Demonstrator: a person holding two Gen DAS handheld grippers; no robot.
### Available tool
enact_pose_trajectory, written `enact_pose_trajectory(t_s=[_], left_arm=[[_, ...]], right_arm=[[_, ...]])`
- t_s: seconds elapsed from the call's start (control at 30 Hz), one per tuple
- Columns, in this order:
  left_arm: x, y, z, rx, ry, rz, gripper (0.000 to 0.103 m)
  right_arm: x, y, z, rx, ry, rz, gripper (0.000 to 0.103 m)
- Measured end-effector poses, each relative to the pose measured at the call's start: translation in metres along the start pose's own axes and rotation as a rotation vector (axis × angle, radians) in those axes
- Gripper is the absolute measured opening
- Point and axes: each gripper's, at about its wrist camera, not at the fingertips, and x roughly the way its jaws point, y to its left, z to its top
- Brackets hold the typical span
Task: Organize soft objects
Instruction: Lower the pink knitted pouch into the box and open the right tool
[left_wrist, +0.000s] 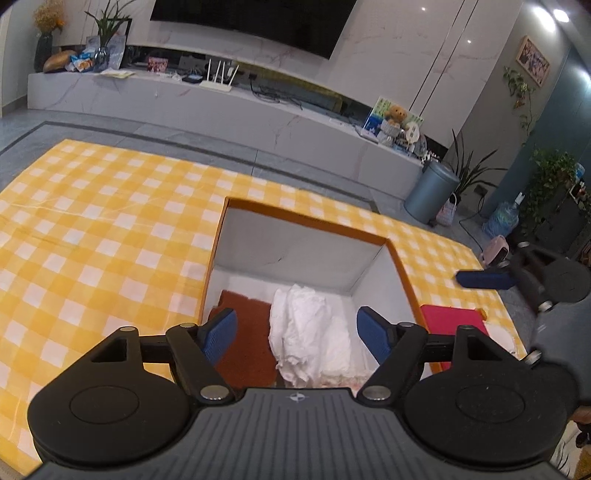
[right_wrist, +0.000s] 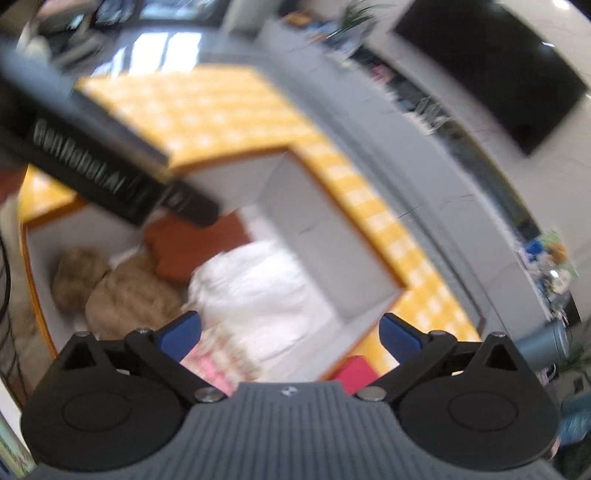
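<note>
An orange-rimmed box (left_wrist: 306, 218) with white walls stands on the yellow checked cloth (left_wrist: 92, 229). Inside it lie a crumpled white cloth (left_wrist: 310, 328) and a rust-coloured cloth (left_wrist: 247, 339). My left gripper (left_wrist: 295, 314) hangs open above them, holding nothing. One of my right gripper's blue fingers (left_wrist: 484, 278) shows at the right, over the cloth outside the box. The right wrist view is blurred: my right gripper (right_wrist: 290, 319) is open and empty above the white cloth (right_wrist: 258, 291), with a tan plush toy (right_wrist: 122, 291) and a pink patterned fabric (right_wrist: 218, 362) also in the box.
A red flat item (left_wrist: 450, 319) lies on the checked cloth just right of the box. The left gripper's body (right_wrist: 92, 166) crosses the upper left of the right wrist view. Beyond are grey floor, a long white TV cabinet (left_wrist: 184, 99) and a grey bin (left_wrist: 430, 192).
</note>
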Motion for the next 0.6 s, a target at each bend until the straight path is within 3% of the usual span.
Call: enact_pose_trajectory(t_s=[0.2,0.33,0.6], left_arm=[[-0.013,-0.015,-0.005,-0.010,-0.097,-0.003,0.089],[-0.023,-0.038,-0.010,0.091,-0.139,-0.026,0.089],[-0.022,-0.074,-0.018,0.185,-0.084,-0.097,0.089]], right_arm=[[-0.027,-0.035,-0.024,0.176,-0.061,-0.020,0.100],[-0.041,-0.053,-0.050,0.265,-0.066,-0.080,0.100],[-0.042,-0.085,-0.112,0.445,-0.014,-0.133,0.100]])
